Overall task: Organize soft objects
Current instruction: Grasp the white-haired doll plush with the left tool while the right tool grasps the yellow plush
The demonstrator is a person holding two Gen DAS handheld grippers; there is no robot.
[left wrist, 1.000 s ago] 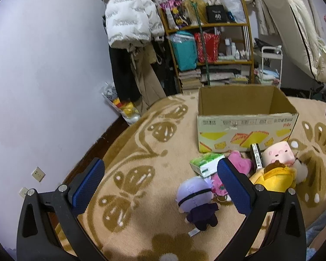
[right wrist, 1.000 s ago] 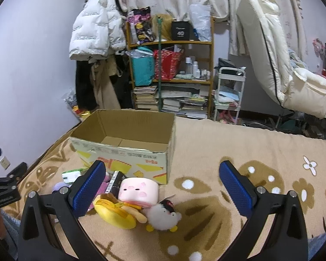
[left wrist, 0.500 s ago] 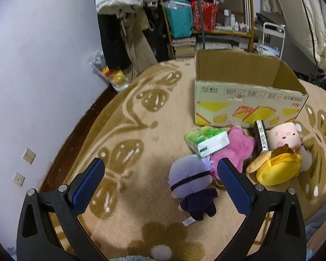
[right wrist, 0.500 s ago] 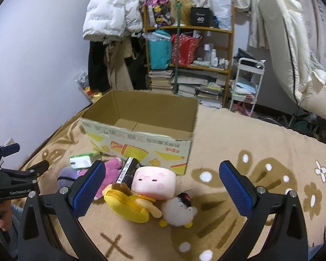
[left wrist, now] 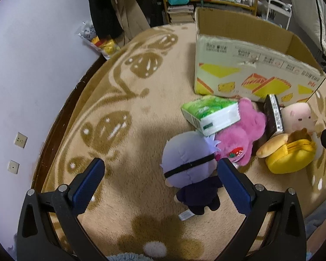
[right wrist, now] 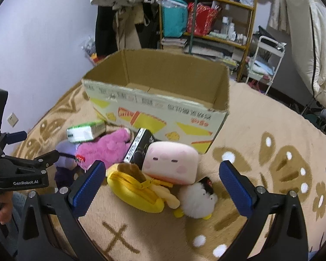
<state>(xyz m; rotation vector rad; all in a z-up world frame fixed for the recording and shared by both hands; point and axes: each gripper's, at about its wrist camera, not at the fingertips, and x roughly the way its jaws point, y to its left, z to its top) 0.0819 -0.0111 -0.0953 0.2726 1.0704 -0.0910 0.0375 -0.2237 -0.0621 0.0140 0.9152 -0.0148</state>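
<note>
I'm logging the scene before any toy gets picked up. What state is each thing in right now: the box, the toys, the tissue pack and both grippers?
cardboard box: open, upright, nothing visible inside
tissue pack: tilted, leaning on the pink plush
pink plush: lying on the rug
purple-haired doll: lying face down
yellow plush: lying, unheld
pink cube plush: resting against the yellow plush
white fluffy toy: lying, unheld
left gripper: open, empty
right gripper: open, empty

The left gripper (left wrist: 160, 174) hangs low, tilted downward, its blue-padded fingers spread wide. The right gripper (right wrist: 162, 174) is likewise spread wide, holding nothing.
</note>
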